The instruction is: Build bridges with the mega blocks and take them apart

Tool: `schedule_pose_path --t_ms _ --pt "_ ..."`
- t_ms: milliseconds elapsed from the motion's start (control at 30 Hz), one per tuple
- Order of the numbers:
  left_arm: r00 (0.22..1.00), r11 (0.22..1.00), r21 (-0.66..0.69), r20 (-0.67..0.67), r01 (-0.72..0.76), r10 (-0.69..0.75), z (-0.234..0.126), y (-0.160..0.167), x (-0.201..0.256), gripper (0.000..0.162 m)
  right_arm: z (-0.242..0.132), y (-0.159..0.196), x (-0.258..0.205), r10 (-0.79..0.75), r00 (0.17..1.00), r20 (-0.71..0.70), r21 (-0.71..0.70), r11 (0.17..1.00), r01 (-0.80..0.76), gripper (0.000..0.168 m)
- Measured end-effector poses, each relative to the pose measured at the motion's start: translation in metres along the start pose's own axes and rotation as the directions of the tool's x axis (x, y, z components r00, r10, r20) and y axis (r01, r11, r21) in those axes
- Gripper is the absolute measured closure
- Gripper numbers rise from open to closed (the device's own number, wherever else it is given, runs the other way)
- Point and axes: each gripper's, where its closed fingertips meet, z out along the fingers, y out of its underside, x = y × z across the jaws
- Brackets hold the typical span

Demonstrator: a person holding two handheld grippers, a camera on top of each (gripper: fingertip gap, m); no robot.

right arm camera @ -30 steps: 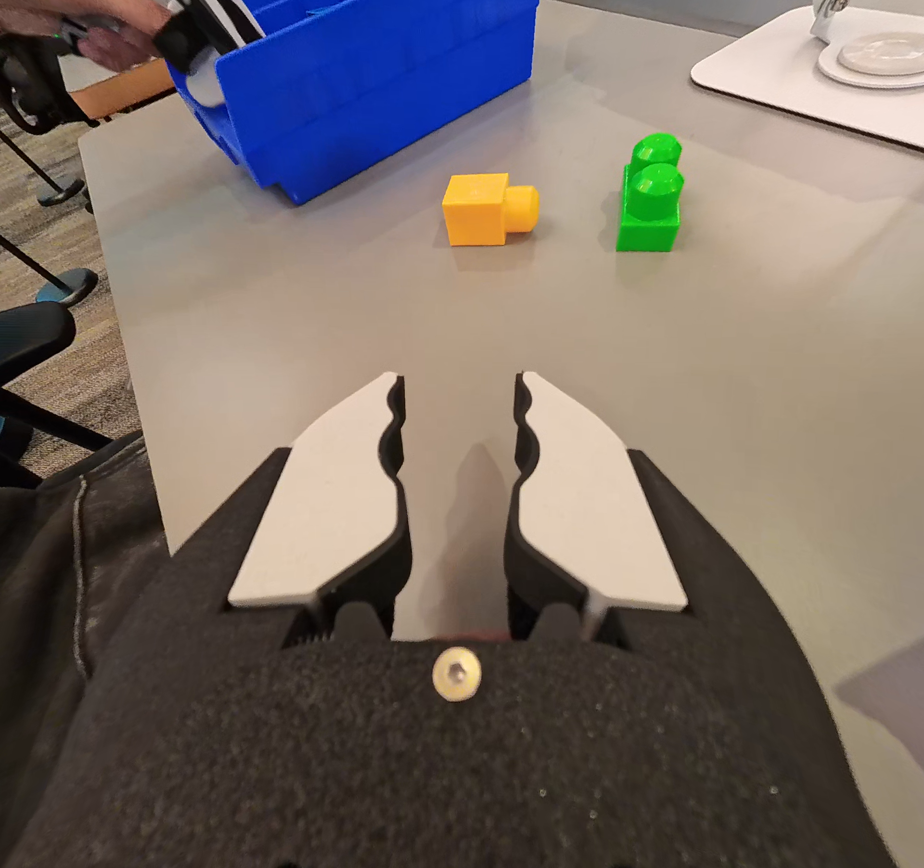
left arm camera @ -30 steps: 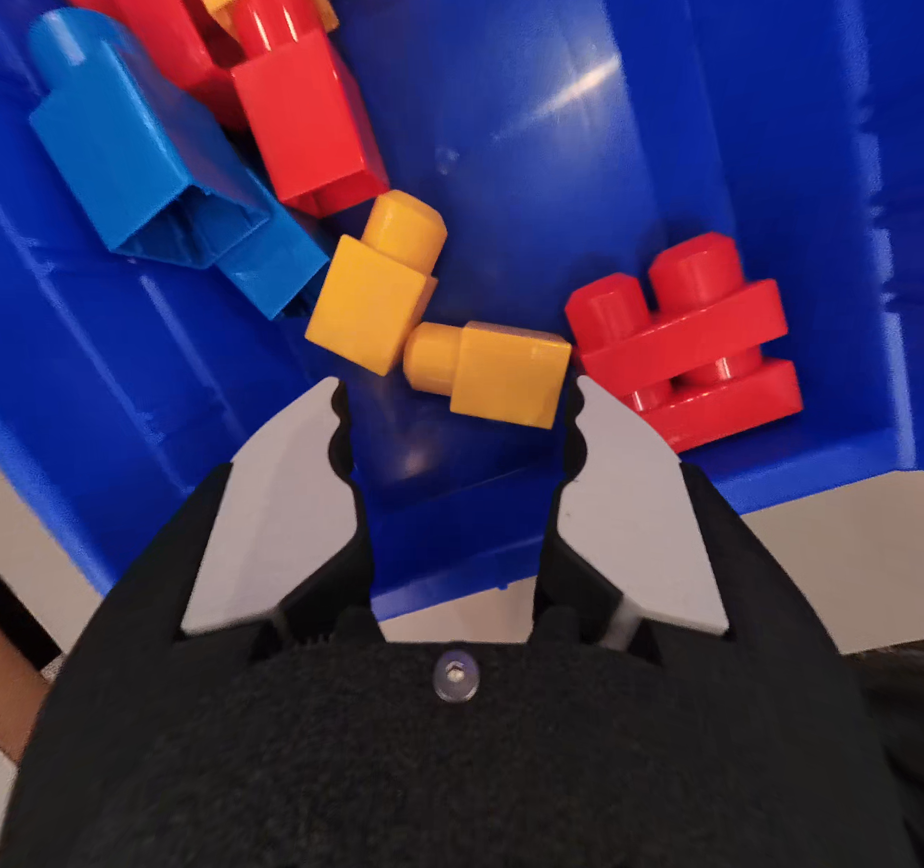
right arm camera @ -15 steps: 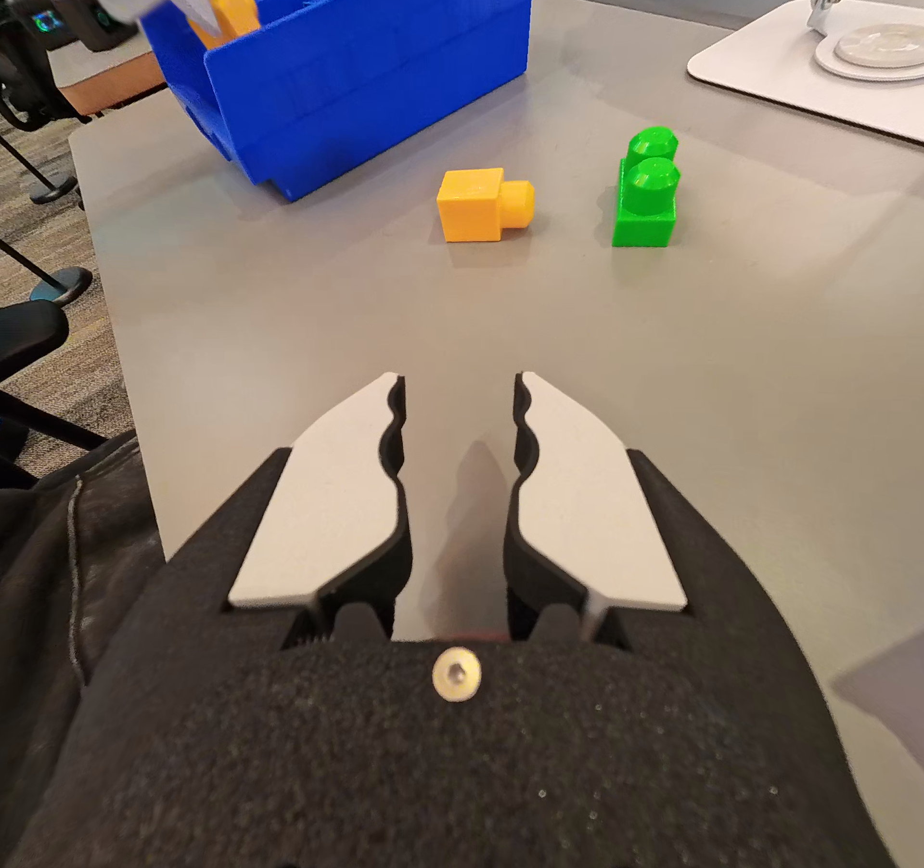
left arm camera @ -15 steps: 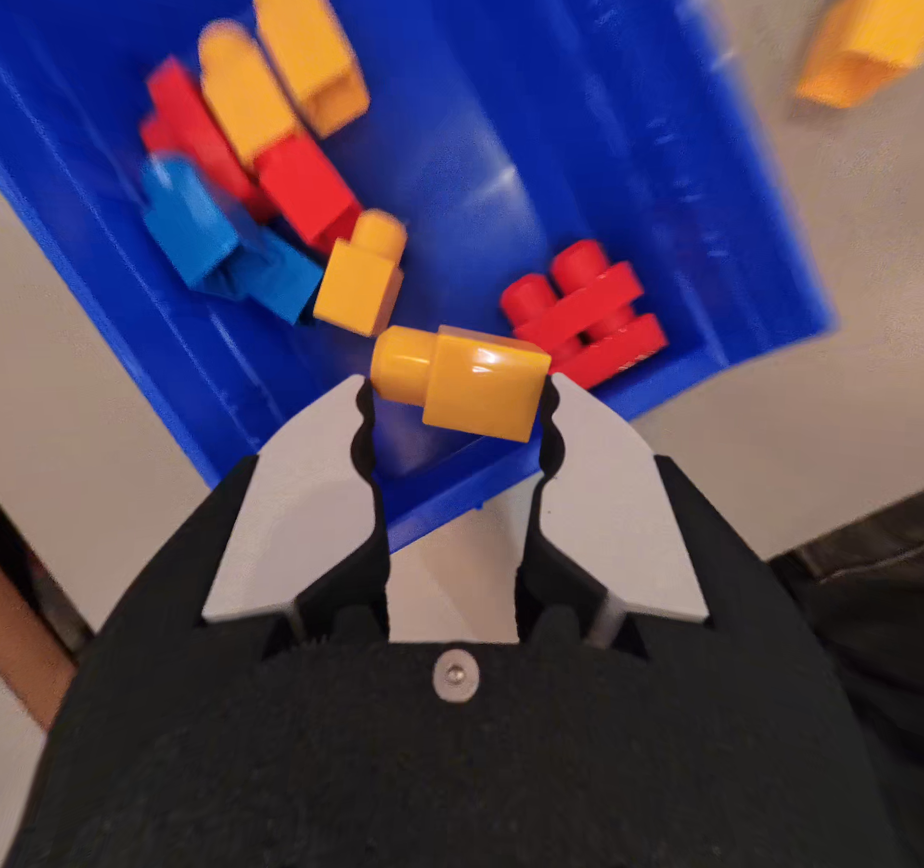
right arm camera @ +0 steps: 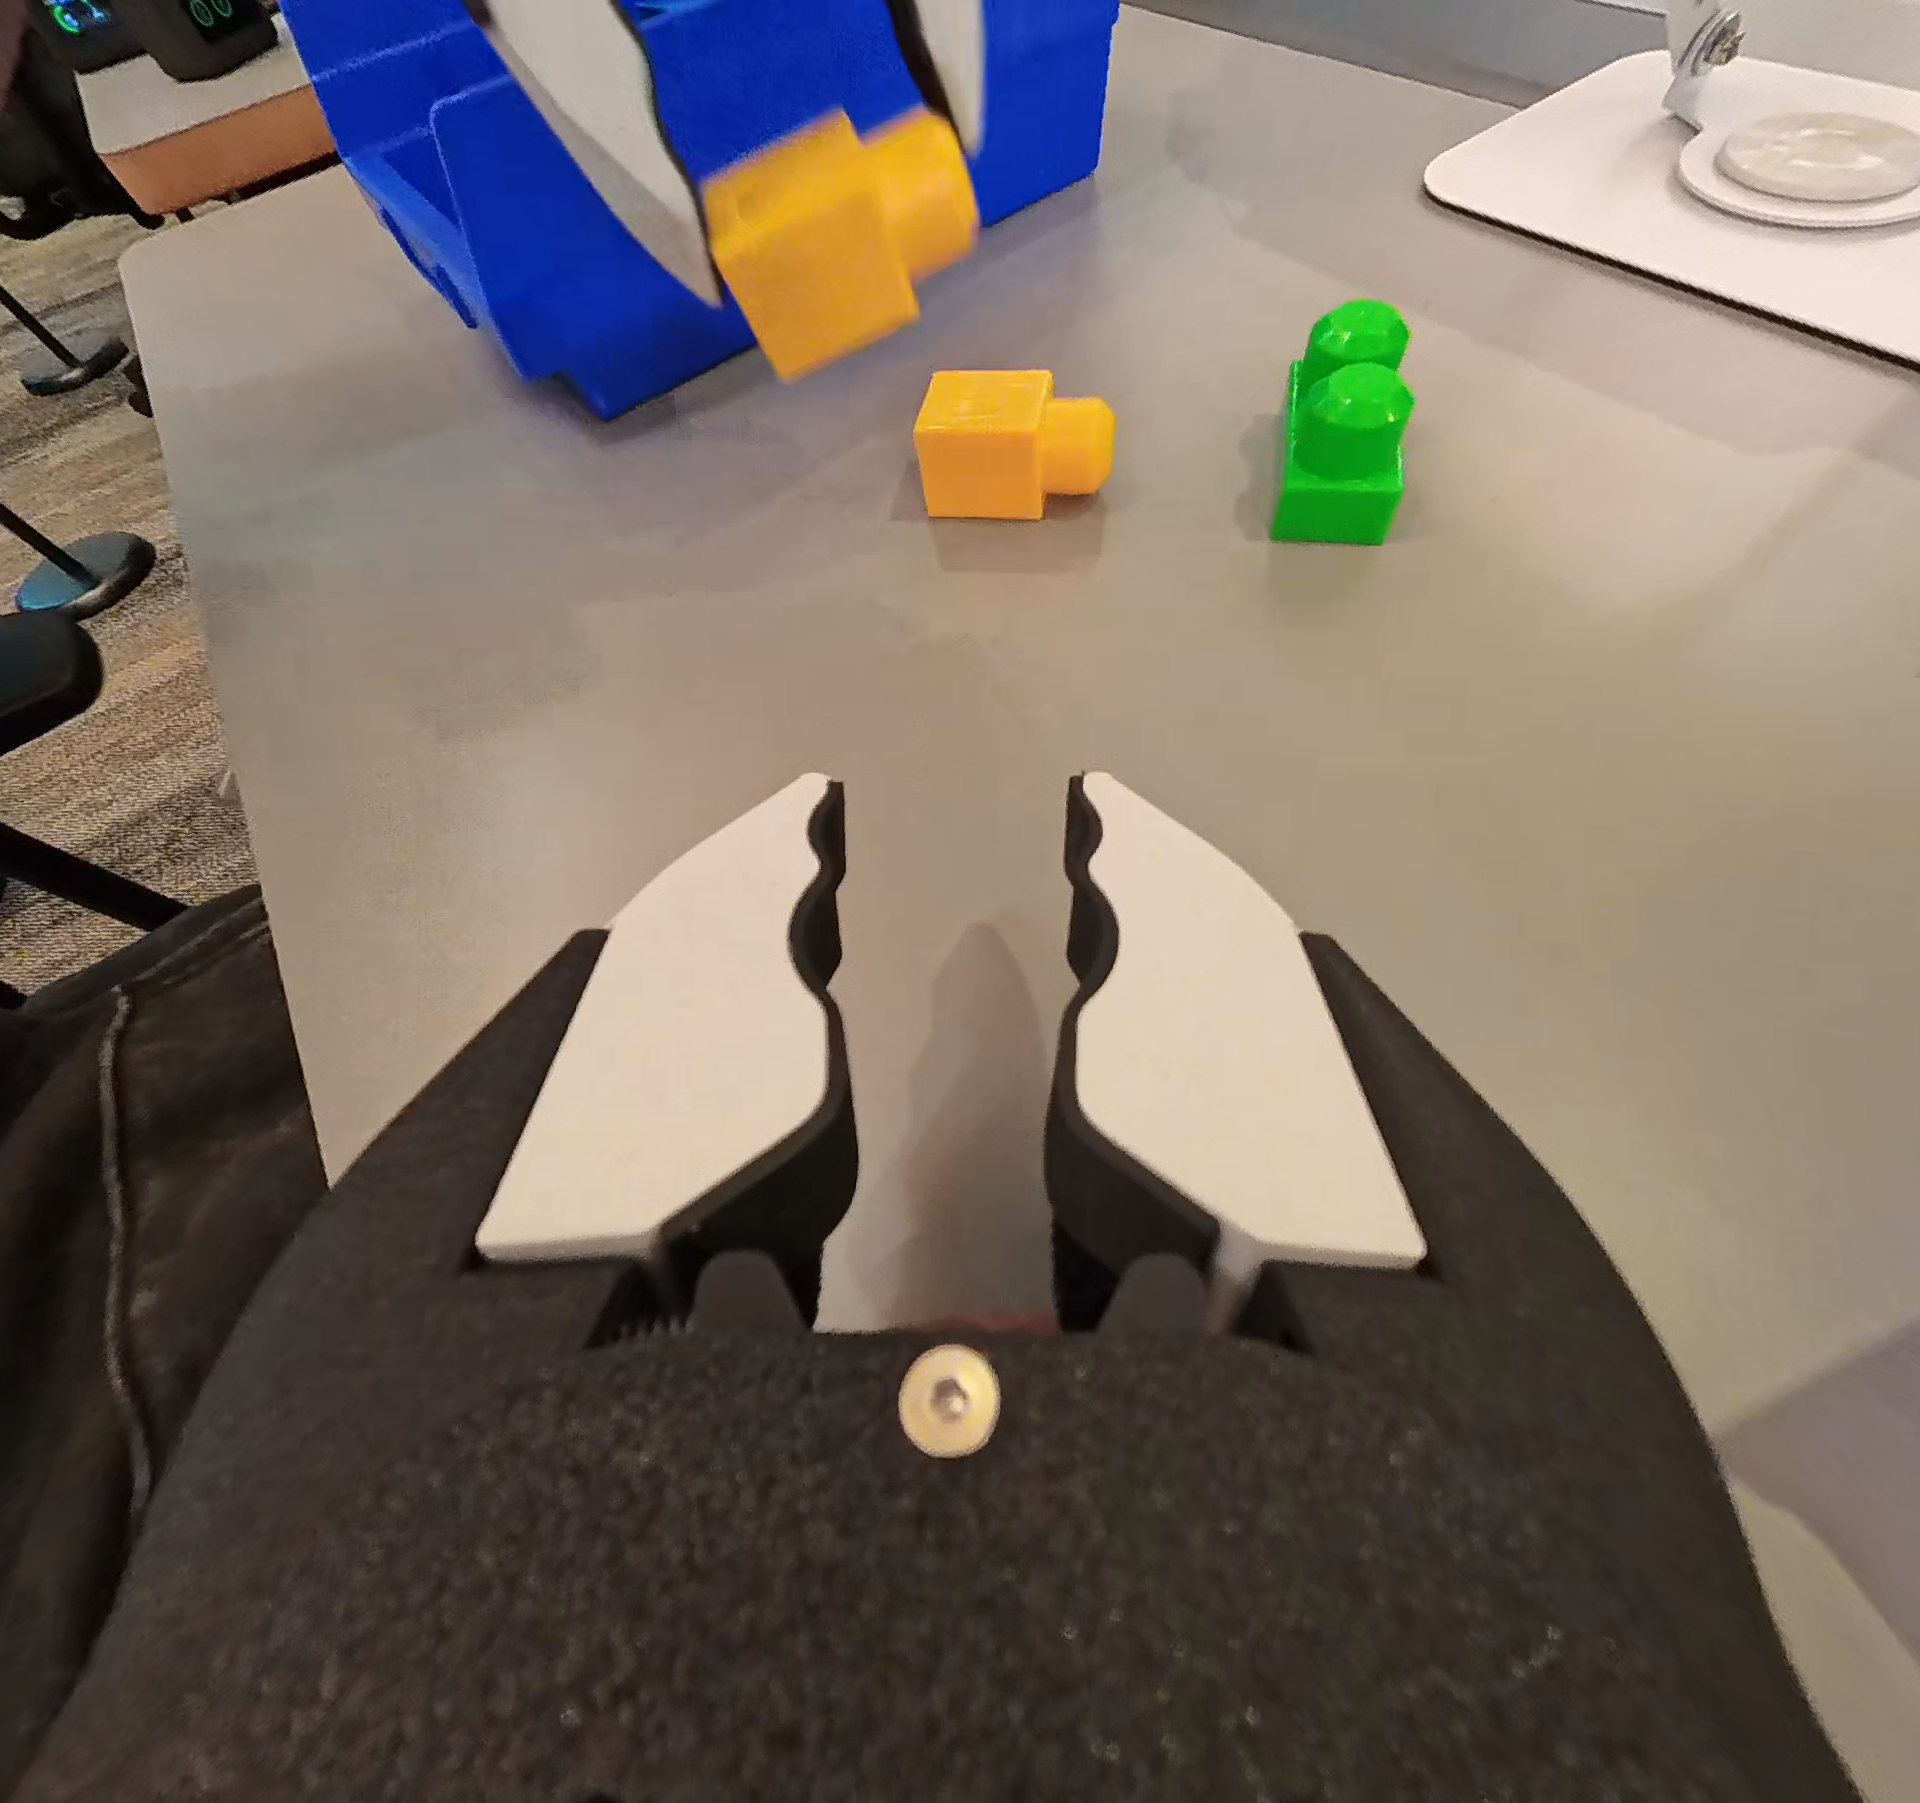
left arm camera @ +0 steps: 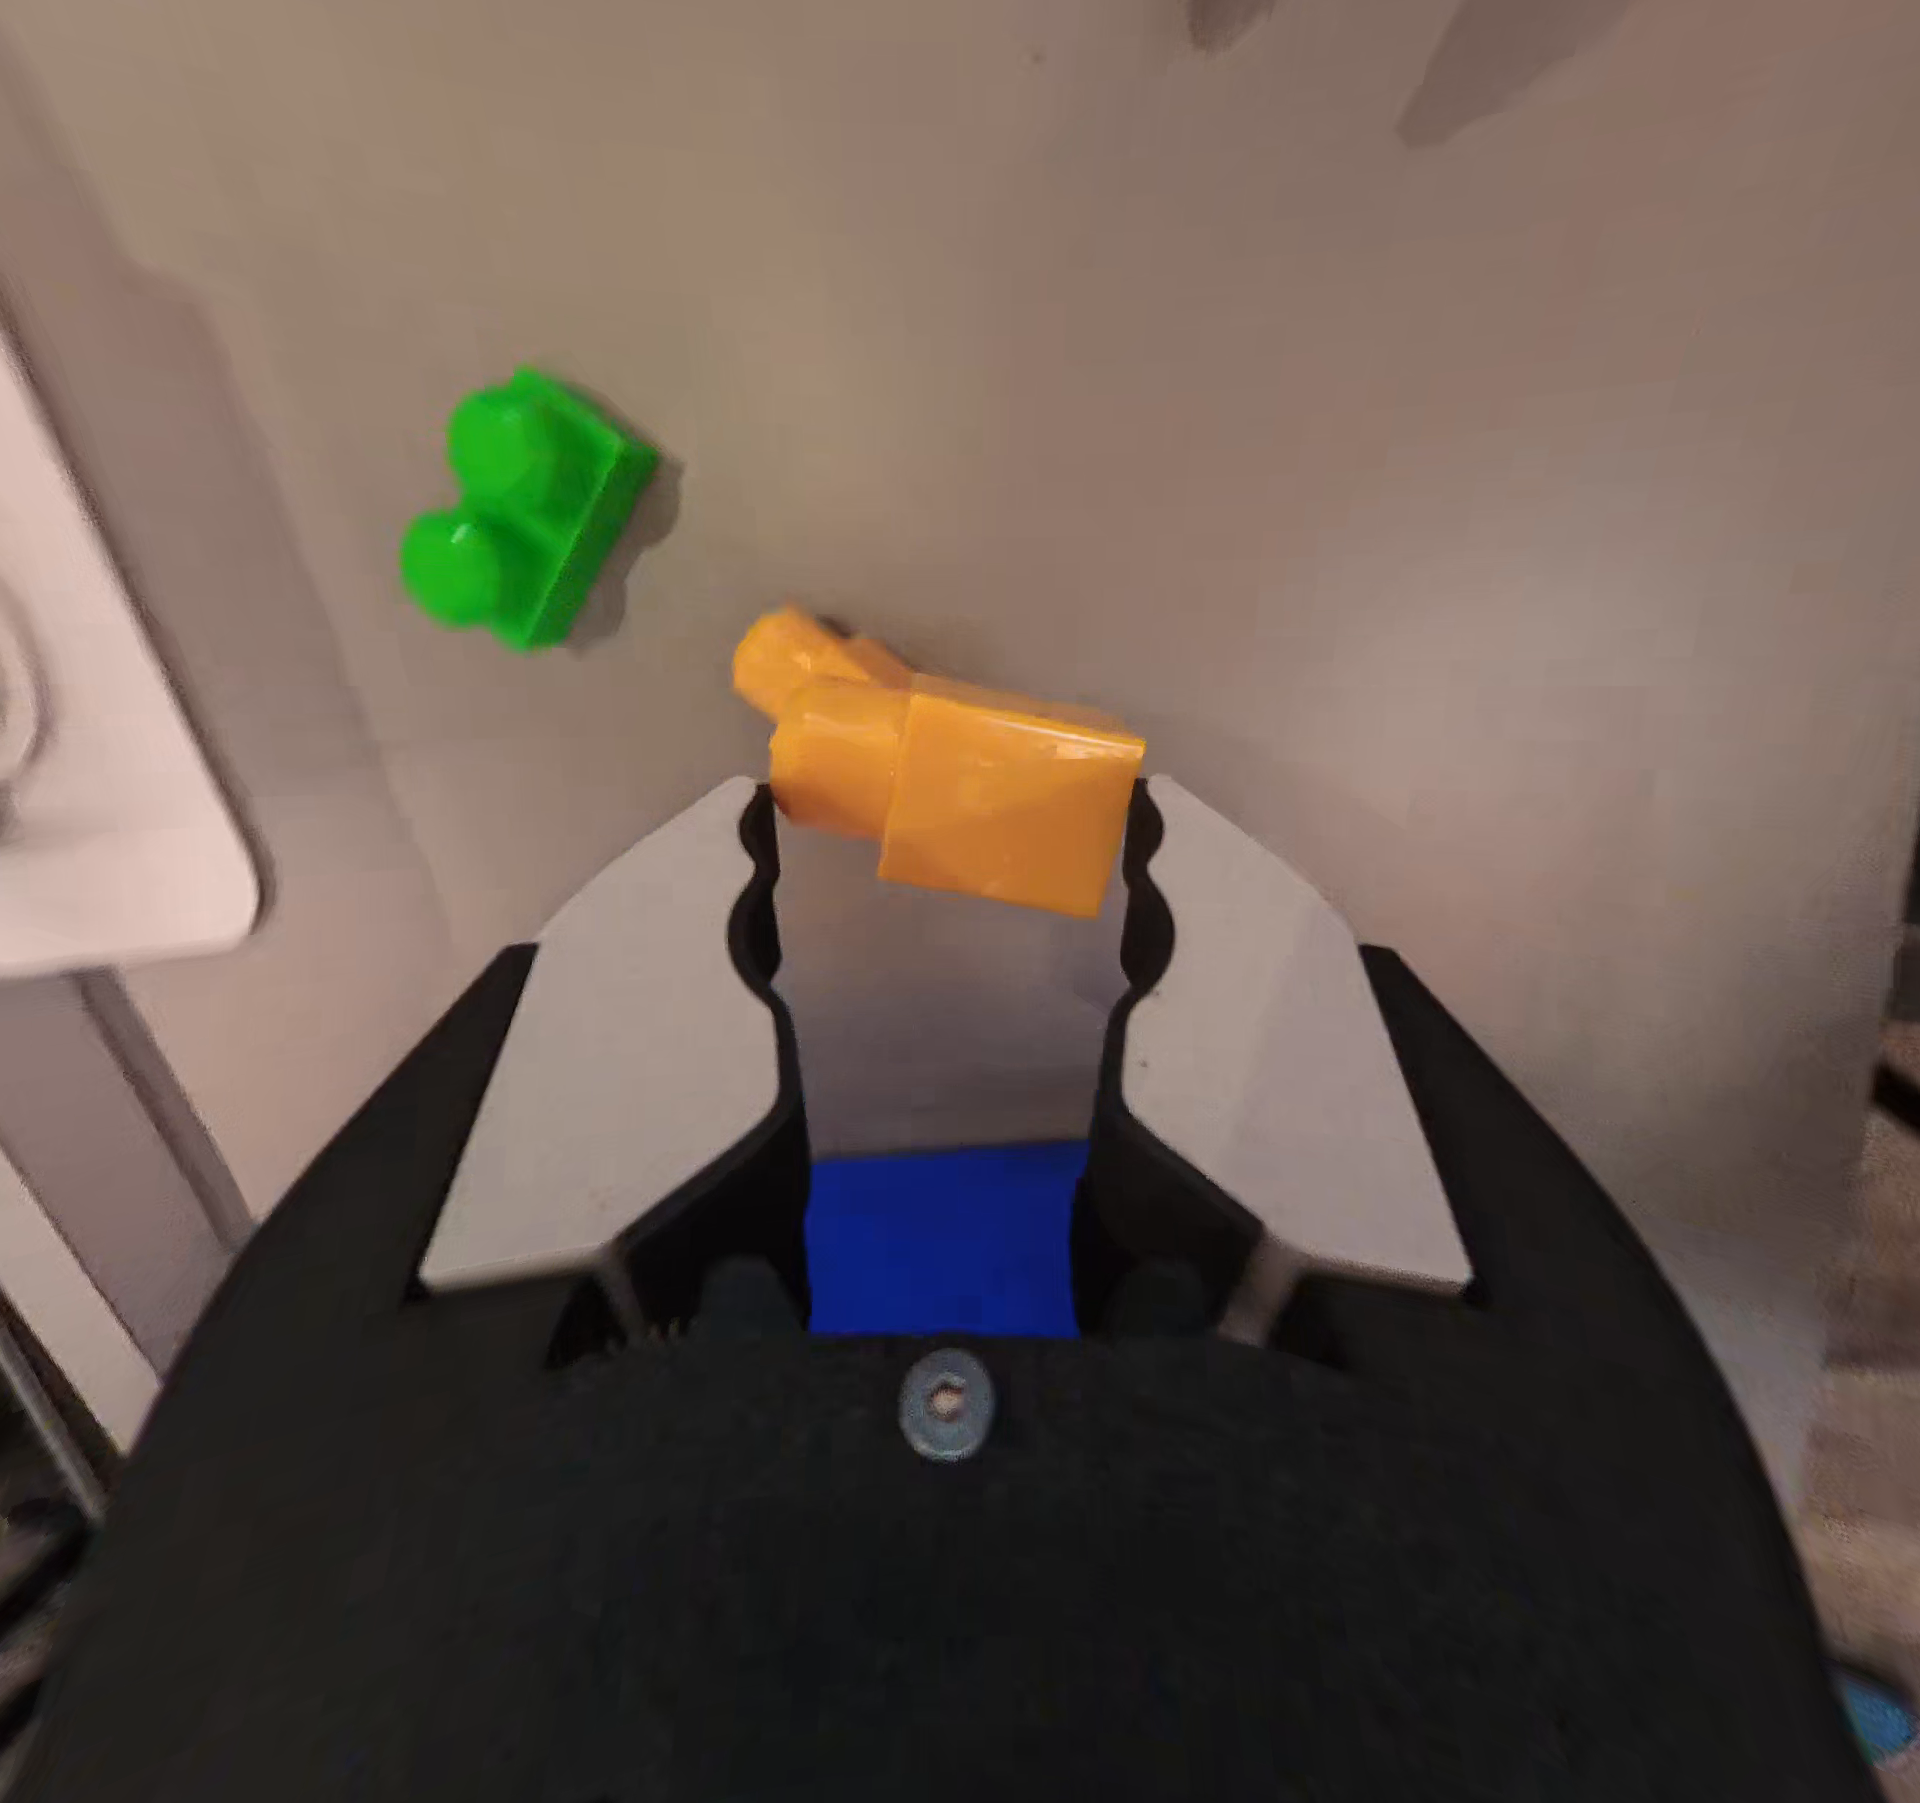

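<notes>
Our left gripper (left arm camera: 951, 797) clamps a yellow block (left arm camera: 987, 797) above the surface (right arm camera: 1351, 766), near a second yellow block (right arm camera: 1003, 444); right gripper's (right arm camera: 954, 797) fingers gape, empty.

Bare counter (right arm camera: 935, 673) lies ahead of the right hand-held gripper (right arm camera: 954, 797); farther ahead stand a yellow block (right arm camera: 987, 449), green block (right arm camera: 1340, 465) and blue bin (right arm camera: 582, 299).
</notes>
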Motion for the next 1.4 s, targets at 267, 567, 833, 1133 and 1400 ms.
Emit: schedule_pose_path --t_ms 267,567,833,1133,1400 --pt "0.928 0.945 0.026 -0.184 -0.326 0.325 0.059 -0.017 -0.003 0.098 0.003 0.002 -0.009 -0.006 1.0 0.009 -0.011 1.0 0.006 0.128" --pt "0.875 0.909 0.028 -0.259 -0.416 0.409 0.075 -0.008 -0.01 0.098 0.004 0.004 -0.007 0.031 0.999 0.024 -0.016 0.999 -0.03 0.128" --pt "0.84 0.871 0.037 -0.245 -0.491 0.484 0.079 -0.009 -0.012 0.098 0.004 0.003 -0.007 0.054 0.998 0.041 -0.013 0.998 -0.053 0.128" --pt "0.829 0.86 0.012 -0.263 -0.51 0.494 0.076 -0.004 -0.009 0.092 0.004 0.004 -0.009 0.061 0.997 0.049 -0.019 0.998 -0.06 0.128" --pt "0.898 0.913 0.004 -0.179 -0.408 0.402 0.044 0.007 -0.016 0.092 0.003 0.002 -0.011 0.07 0.996 0.058 -0.013 0.998 -0.069 0.128"
